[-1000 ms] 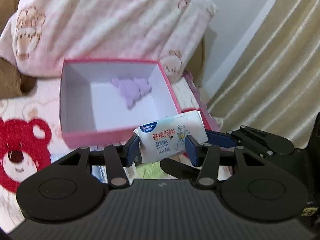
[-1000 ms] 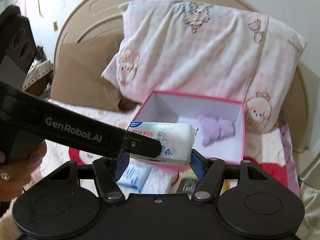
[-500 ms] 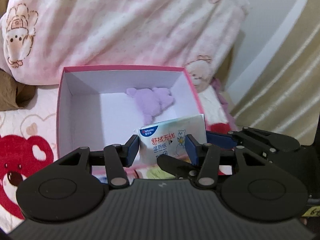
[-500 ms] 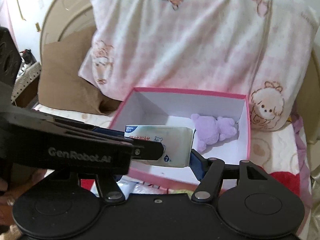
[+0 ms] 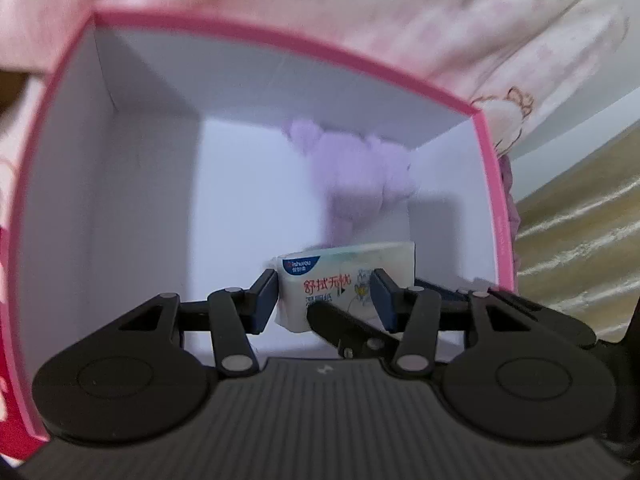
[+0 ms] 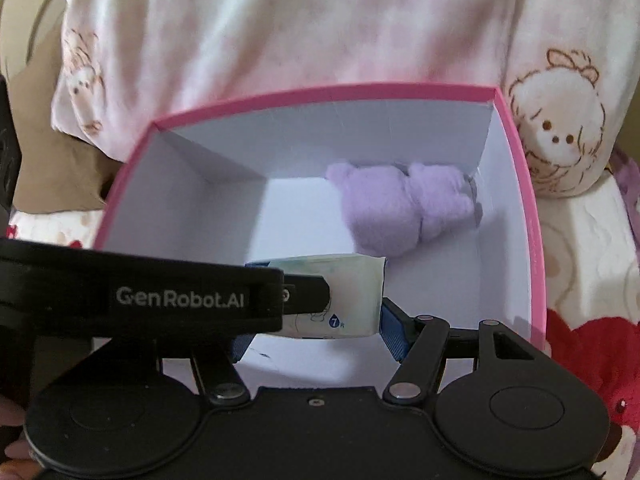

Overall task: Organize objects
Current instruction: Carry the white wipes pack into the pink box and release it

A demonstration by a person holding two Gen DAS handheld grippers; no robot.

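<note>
Left wrist view: wet-wipe pack [image 5: 344,280] gripped from both sides, left gripper [image 5: 324,300] and right gripper [image 6: 316,320] each with fingers pressed on it. Since a second ago, the pack has come from above the near rim of the pink box [image 5: 280,40] to down inside the walls; placement looks close, release outstanding. Contents: purple plush toy [image 6: 396,204] lying at the far right corner, apart from the pack. Open room: bare white floor left and centre. Surroundings: pink pillow [image 6: 280,32] behind the box, on the bed.
</note>
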